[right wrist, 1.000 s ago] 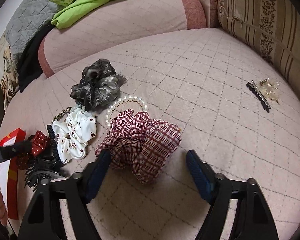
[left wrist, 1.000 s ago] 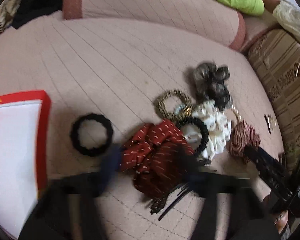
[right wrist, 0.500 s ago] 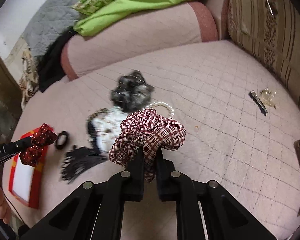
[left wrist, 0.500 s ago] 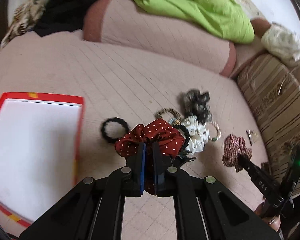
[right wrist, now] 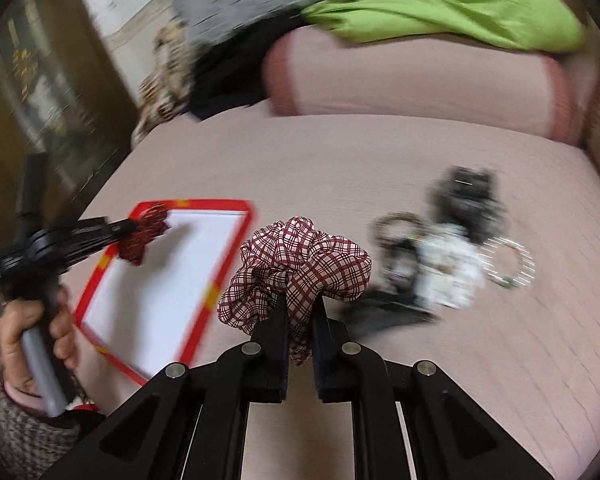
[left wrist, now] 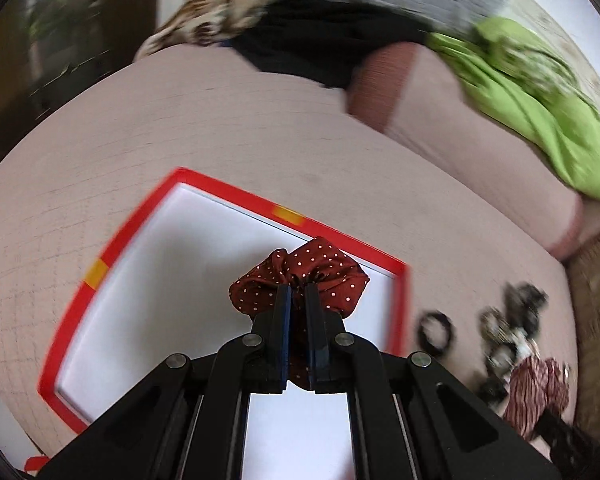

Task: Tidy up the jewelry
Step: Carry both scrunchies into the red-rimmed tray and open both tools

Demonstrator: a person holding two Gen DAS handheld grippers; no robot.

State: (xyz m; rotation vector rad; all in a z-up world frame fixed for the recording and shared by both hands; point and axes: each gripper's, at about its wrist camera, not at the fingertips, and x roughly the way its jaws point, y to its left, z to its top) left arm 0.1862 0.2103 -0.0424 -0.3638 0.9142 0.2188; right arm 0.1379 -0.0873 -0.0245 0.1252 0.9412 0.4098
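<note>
Left wrist: dotted scrunchie above tray's red rim.

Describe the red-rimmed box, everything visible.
The red-rimmed box is a shallow rectangular tray: a bright red rim with small orange patches, a plain white floor, probably card. It lies open and flat on the pink quilted bed, left of the loose hair accessories. Its floor looks bare. The left claw holds the red dotted scrunchie over it; whether the scrunchie touches the box cannot be told. Both views are motion-blurred.
</note>
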